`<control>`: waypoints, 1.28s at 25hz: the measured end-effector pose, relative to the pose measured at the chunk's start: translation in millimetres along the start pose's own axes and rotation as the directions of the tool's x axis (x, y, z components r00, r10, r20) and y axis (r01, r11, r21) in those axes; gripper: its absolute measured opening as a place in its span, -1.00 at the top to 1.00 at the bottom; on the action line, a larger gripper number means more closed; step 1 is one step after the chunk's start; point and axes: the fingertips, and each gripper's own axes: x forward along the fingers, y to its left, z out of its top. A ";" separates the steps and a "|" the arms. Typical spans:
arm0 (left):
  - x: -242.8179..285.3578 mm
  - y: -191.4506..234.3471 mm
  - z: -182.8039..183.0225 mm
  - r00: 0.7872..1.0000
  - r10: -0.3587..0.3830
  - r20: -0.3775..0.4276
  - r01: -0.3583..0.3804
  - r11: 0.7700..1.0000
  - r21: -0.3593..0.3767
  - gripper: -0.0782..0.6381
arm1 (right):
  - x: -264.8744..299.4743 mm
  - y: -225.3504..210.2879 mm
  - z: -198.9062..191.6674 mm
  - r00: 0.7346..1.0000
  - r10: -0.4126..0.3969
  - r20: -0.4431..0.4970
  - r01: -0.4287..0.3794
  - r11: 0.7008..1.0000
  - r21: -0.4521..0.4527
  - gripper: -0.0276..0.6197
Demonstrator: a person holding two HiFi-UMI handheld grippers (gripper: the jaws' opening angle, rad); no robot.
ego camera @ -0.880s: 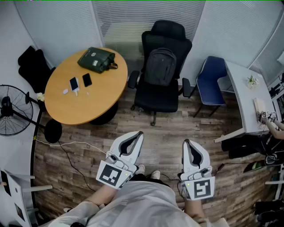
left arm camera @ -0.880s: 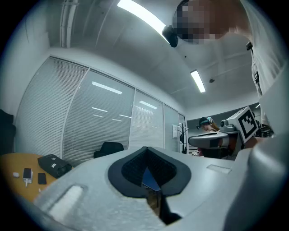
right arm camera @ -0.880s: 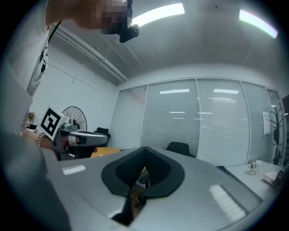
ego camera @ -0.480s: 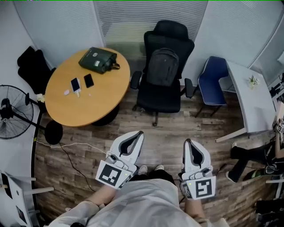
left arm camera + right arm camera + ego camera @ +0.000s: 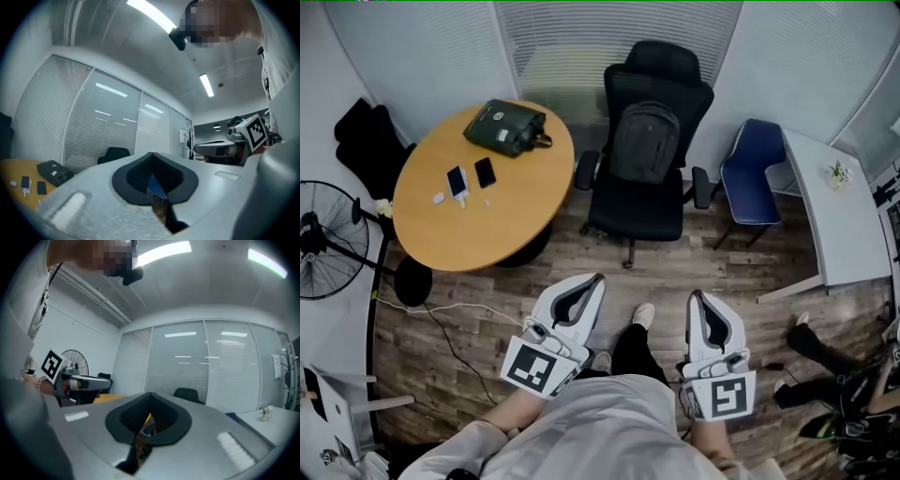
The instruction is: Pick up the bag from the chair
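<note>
Both the left gripper (image 5: 578, 302) and right gripper (image 5: 705, 319) point level, side by side, fingers closed, empty.

Grey bag (image 5: 645, 142) on black chair (image 5: 634, 214)

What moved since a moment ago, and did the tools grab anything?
The wearer's foot has stepped forward toward the chair. At the right, another person's leg has moved away from the white desk. Nothing was grabbed or let go: the left tool and right tool stay shut and empty. The backpack still sits on the chair; the round table is unchanged.
</note>
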 end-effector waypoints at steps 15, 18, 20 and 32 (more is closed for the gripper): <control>110.6 28.9 -15.5 1.000 0.025 -0.017 -0.025 1.000 0.010 0.78 | 71.0 -89.0 -28.0 1.000 0.016 -0.007 -0.016 1.000 0.013 0.90; 139.0 36.0 -17.0 0.999 0.026 -0.021 -0.025 1.000 0.007 0.78 | 90.9 -112.0 -30.4 1.000 0.019 -0.012 -0.019 1.000 0.009 0.90; 158.2 39.7 -19.0 0.999 0.026 -0.026 -0.025 1.000 0.007 0.78 | 104.0 -128.1 -31.8 1.000 0.022 -0.012 -0.022 1.000 0.008 0.90; 279.5 74.5 -22.7 0.996 0.083 -0.031 -0.082 0.996 0.023 0.78 | 182.5 -231.1 -49.9 0.998 0.057 -0.024 -0.056 0.998 0.017 0.90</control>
